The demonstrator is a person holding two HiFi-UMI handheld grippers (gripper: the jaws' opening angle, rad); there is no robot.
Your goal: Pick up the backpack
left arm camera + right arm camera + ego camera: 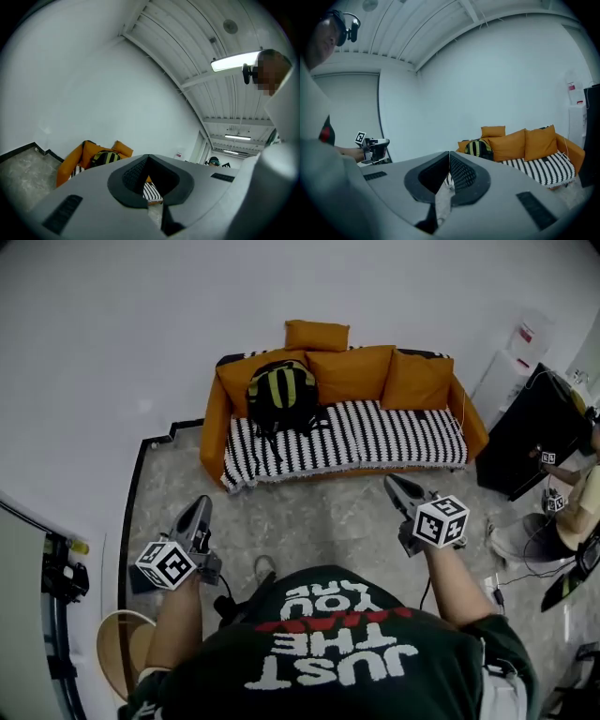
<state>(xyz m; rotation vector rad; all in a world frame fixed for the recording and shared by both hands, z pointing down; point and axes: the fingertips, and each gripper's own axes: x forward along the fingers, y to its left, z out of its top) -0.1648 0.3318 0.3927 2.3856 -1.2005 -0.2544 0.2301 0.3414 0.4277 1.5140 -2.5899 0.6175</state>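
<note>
A black-and-yellow backpack (pixel 281 395) stands at the left end of an orange sofa (pixel 214 432), leaning on a cushion (pixel 246 379). Well short of it, 2 grippers hover: the right gripper (pixel 396 486) has its jaws closed and empty; the left gripper (pixel 199 509) appears closed and empty too.

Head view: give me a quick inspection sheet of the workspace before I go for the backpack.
Surface: sofa with a striped cover, on a grey floor.
Job's things: backpack upright at the sofa's left end, against a cushion, not yet touched.
Clutter: orange cushions along the back.
Tools: left tool and right tool both shut, empty, short of the sofa.
Cables: thin leads on the floor at right.
Surroundings: white wall, black cabinet, second person at right edge.
</note>
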